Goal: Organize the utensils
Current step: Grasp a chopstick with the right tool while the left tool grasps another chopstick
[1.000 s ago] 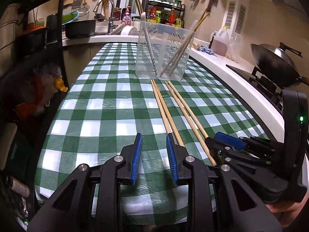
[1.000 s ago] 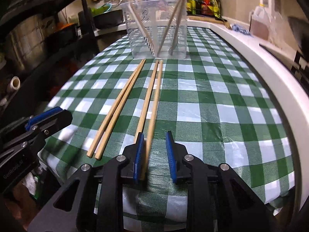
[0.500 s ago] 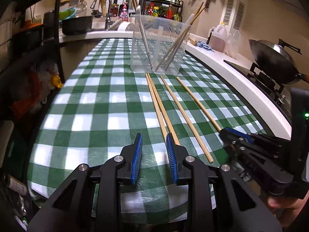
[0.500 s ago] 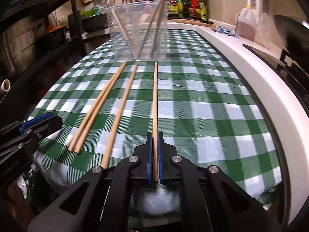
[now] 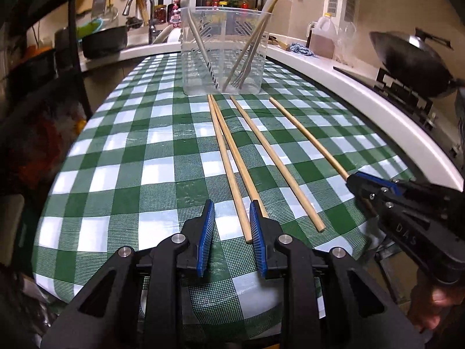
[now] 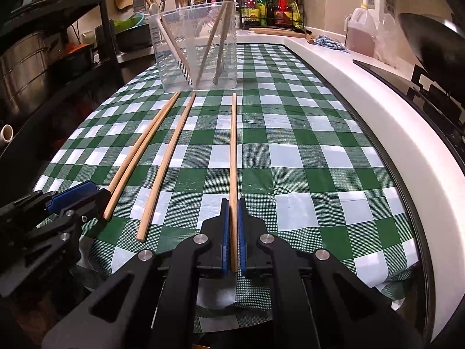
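Observation:
Several long wooden chopsticks lie on the green checked tablecloth (image 5: 162, 171). My right gripper (image 6: 232, 203) is shut on the near end of the rightmost chopstick (image 6: 233, 145), which also shows in the left wrist view (image 5: 308, 136). My left gripper (image 5: 231, 208) is open, its jaws around the near ends of a pair of chopsticks (image 5: 229, 160). A single chopstick (image 5: 273, 157) lies between. A clear plastic container (image 5: 223, 52) holding chopsticks, a fork and a spoon stands at the far end; it also shows in the right wrist view (image 6: 194, 49).
A white counter edge (image 6: 363, 87) runs along the right, with a wok (image 5: 412, 58) on a stove, a jug (image 6: 360, 32) and a spice rack (image 6: 270, 3). A dark shelf rack (image 6: 43, 58) stands left. A sink and faucet (image 5: 139, 5) are behind.
My right gripper closed on the rightmost chopstick and shifted it right, away from the others. My left gripper moved in so its open jaws flank the left pair's ends.

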The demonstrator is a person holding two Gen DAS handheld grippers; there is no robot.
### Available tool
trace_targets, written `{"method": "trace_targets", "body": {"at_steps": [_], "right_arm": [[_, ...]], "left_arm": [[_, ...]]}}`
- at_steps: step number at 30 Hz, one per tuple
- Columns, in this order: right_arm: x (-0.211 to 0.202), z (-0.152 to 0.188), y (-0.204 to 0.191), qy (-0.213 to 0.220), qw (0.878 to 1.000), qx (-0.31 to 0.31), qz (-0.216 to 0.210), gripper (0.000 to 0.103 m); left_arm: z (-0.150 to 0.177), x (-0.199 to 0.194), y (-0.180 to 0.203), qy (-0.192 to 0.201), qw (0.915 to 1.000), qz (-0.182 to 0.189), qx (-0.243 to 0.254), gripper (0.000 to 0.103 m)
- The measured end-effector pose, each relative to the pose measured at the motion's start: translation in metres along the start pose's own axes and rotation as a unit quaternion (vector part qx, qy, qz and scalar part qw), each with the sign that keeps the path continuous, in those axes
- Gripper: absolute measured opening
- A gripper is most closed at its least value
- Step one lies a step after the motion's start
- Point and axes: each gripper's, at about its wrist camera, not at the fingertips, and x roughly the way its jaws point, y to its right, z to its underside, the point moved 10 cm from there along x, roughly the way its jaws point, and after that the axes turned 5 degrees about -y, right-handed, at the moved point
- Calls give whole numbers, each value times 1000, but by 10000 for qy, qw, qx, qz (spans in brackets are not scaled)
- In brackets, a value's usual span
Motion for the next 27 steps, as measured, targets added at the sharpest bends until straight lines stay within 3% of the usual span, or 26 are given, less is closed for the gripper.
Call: {"method": "trace_targets", "body": {"at_steps": [2, 5, 11, 27], "right_arm": [[0, 0, 0, 6, 10000, -14, 9, 6], [-1, 1, -1, 6, 10000, -12, 34, 6], [-3, 2, 2, 59, 9999, 49, 94, 6], [-2, 1, 1, 220, 9997, 141, -11, 7]], "left_arm": [[0, 0, 0, -9, 10000, -49, 62, 9], [1, -3, -8, -23, 10000, -72, 1, 7], [11, -14, -37, 34, 9997, -116, -225, 6], [6, -9, -31, 277, 9993, -263, -33, 7]]}}
